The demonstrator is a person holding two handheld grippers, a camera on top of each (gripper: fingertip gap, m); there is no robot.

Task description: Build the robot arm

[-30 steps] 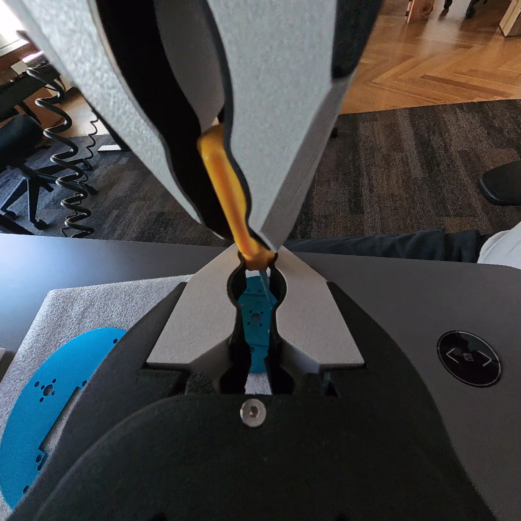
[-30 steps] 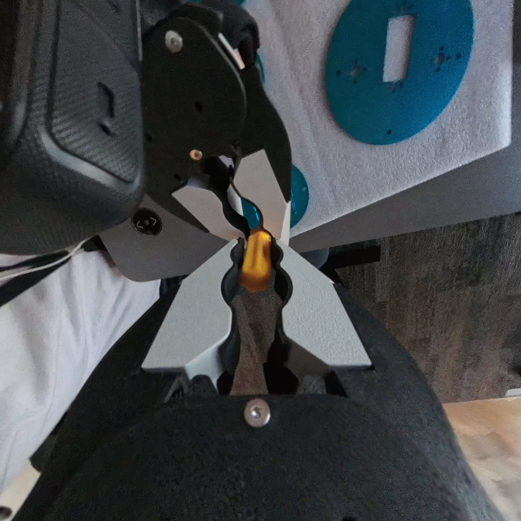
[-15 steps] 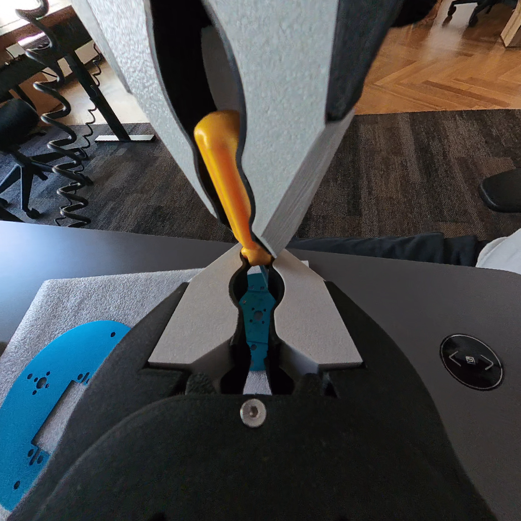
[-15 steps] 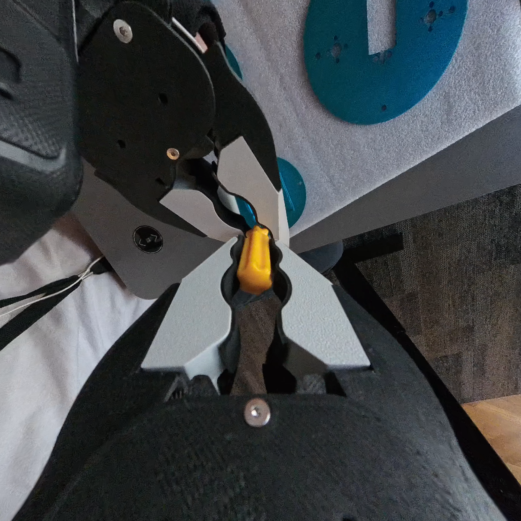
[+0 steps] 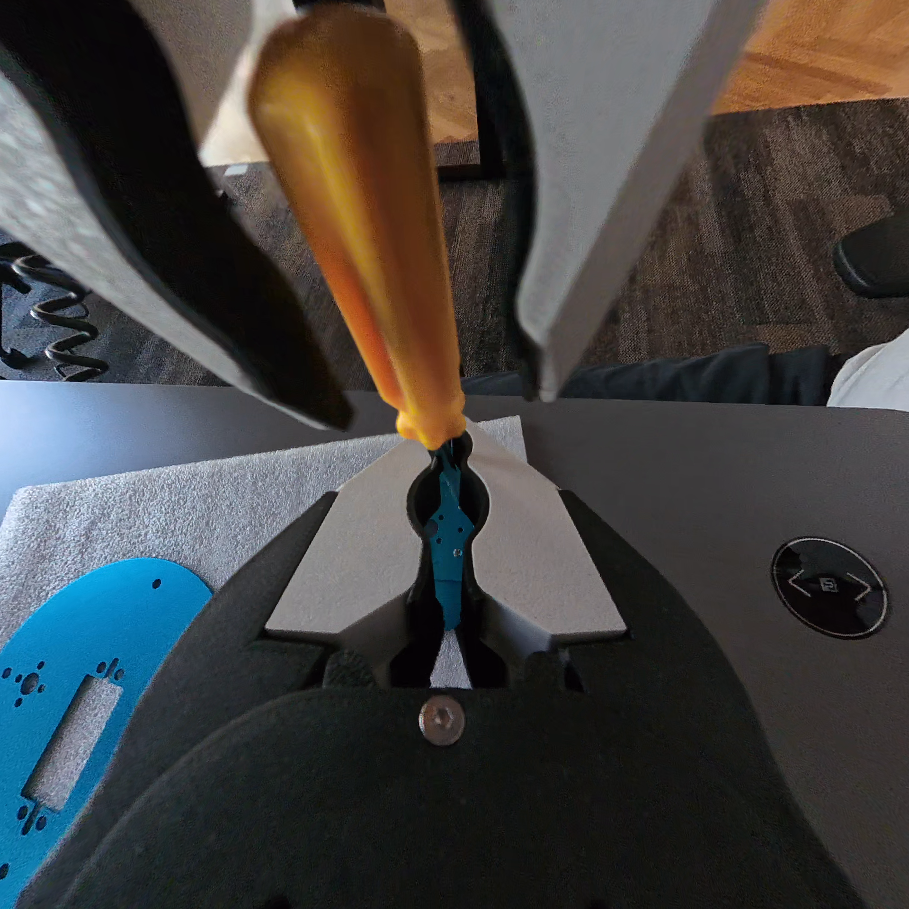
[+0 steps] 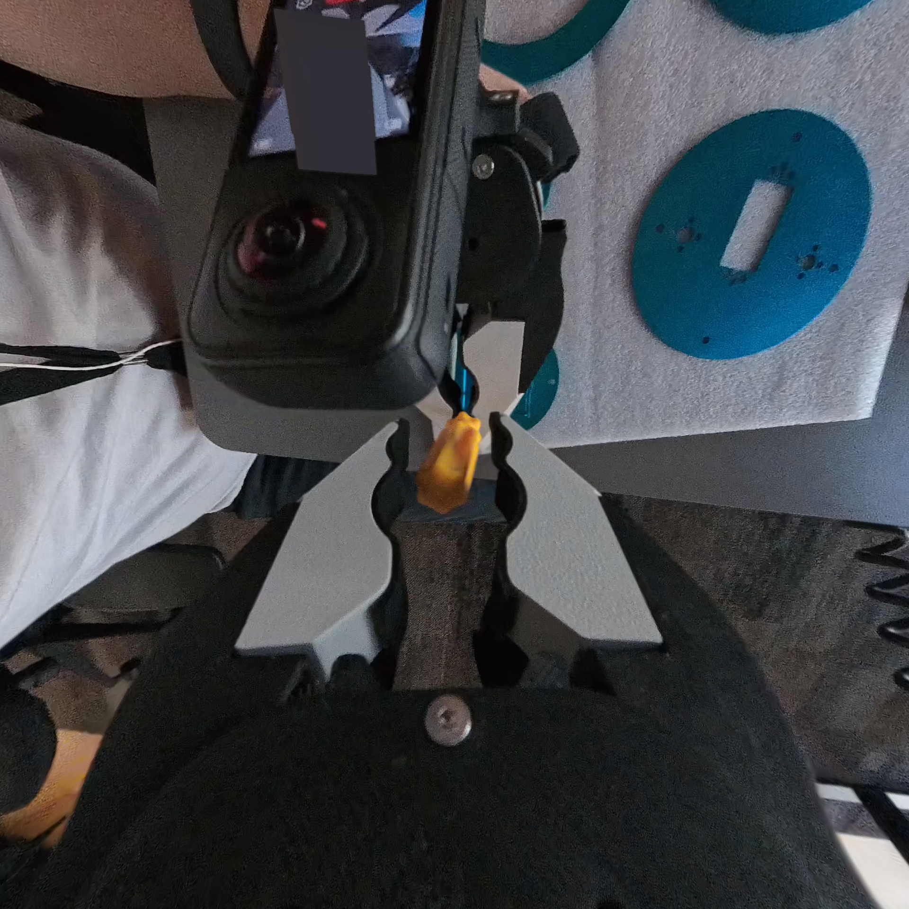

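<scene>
My left gripper is shut on a small blue metal bracket, held edge-on between its pads above a white foam mat. An orange screwdriver stands with its tip at the bracket's top edge. My right gripper is open, its grey fingers either side of the orange handle with a gap on both sides. In the right wrist view the left gripper and its camera sit just ahead, gripping the bracket.
A blue oval plate with a rectangular slot lies on the mat on the dark table; it also shows in the right wrist view. A round black button sits in the tabletop. A person's white shirt is close. A coiled cable hangs over carpet. Left tips and right tips are each some 15 cm from the round black button.
My right gripper has opened off the orange screwdriver handle and come closer to the left gripper. The left gripper still grips the blue bracket.
</scene>
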